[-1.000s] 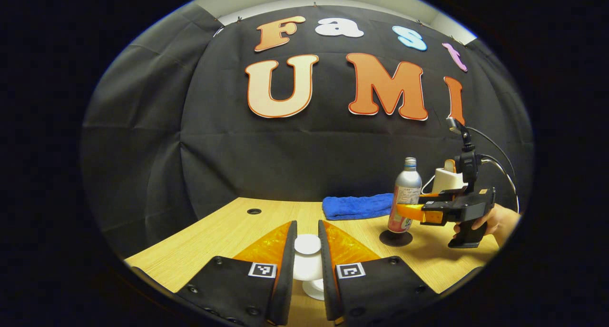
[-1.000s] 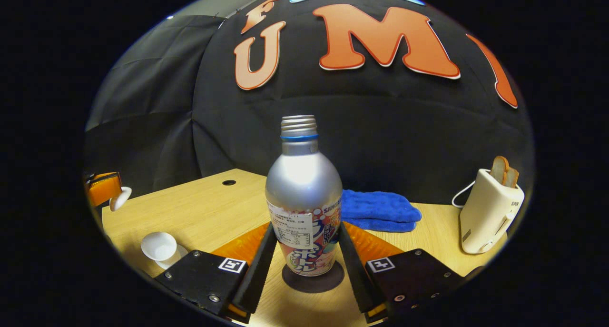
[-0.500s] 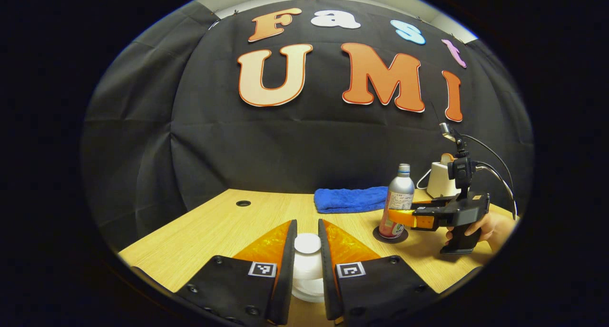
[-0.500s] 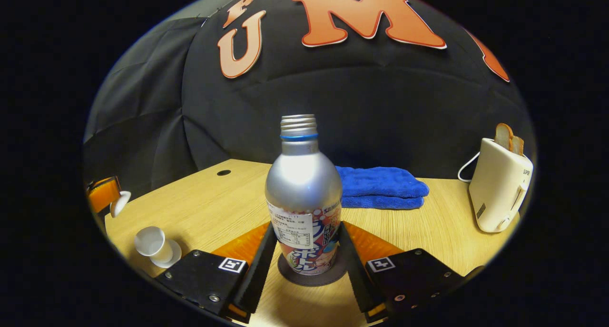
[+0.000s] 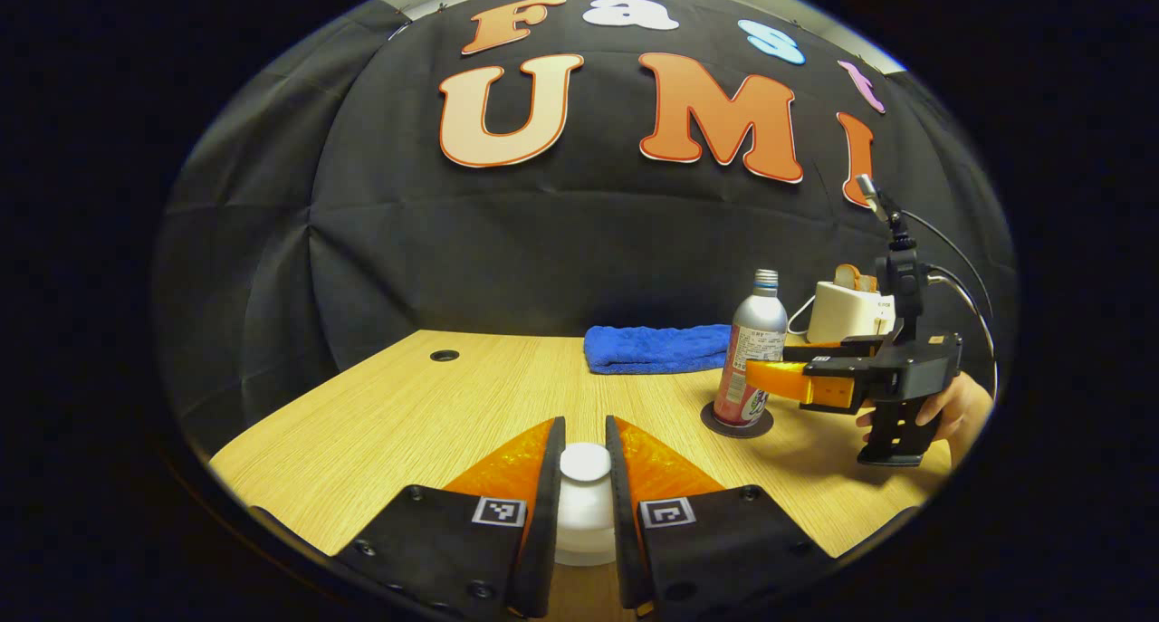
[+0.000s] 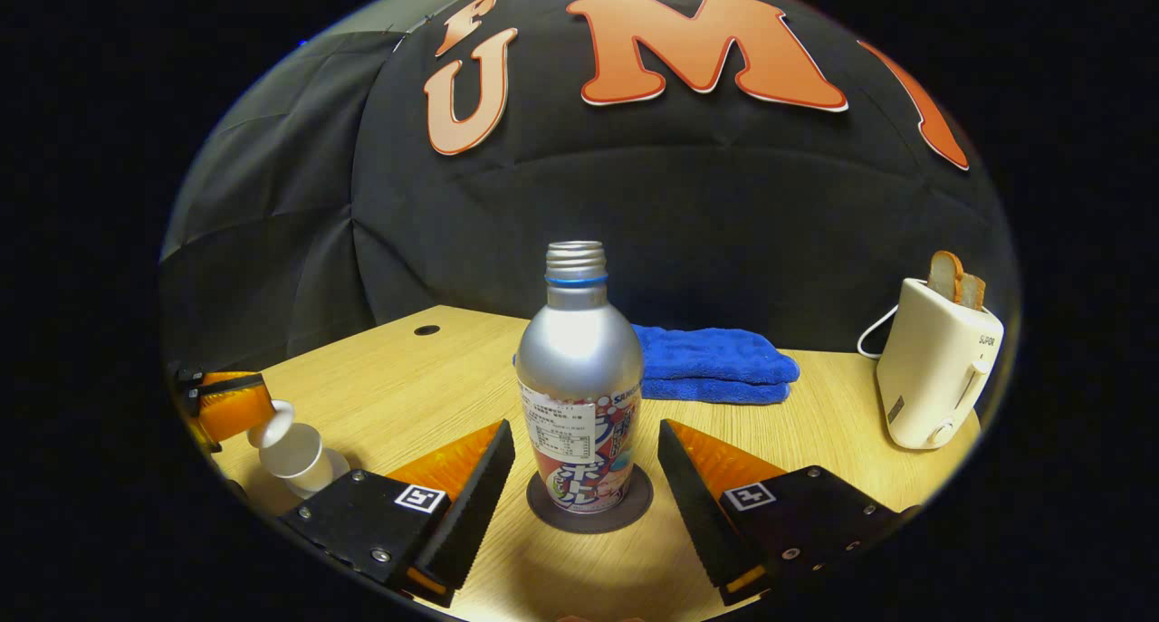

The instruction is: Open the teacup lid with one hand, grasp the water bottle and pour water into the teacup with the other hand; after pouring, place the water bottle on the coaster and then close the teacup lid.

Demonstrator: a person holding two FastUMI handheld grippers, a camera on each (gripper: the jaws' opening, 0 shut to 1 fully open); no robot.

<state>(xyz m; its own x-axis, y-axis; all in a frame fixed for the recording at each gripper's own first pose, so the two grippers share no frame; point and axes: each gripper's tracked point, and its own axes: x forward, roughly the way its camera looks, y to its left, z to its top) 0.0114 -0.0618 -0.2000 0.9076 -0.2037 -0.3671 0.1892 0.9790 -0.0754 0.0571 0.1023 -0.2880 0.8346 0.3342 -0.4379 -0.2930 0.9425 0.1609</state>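
Observation:
My left gripper (image 5: 585, 477) is shut on the white teacup lid (image 5: 585, 462). In the right gripper view the lid (image 6: 272, 420) hangs tilted at the rim of the white teacup (image 6: 295, 452), held by the left gripper (image 6: 226, 405). The silver water bottle (image 6: 579, 368) stands upright and uncapped on the dark round coaster (image 6: 543, 516). My right gripper (image 6: 584, 436) is open, its fingers either side of the bottle and apart from it. The left gripper view shows the bottle (image 5: 753, 350), the coaster (image 5: 735, 425) and the right gripper (image 5: 779, 382) held by a hand (image 5: 951, 409).
A folded blue towel (image 6: 715, 364) lies behind the bottle. A cream toaster (image 6: 933, 377) with bread in it stands at the right, its cord trailing back. The wooden table (image 5: 407, 414) has a cable hole (image 5: 444, 355) at the far left.
My right gripper has opened and let go of the bottle, which now stands on the coaster. My left gripper has brought the lid down to the teacup's rim.

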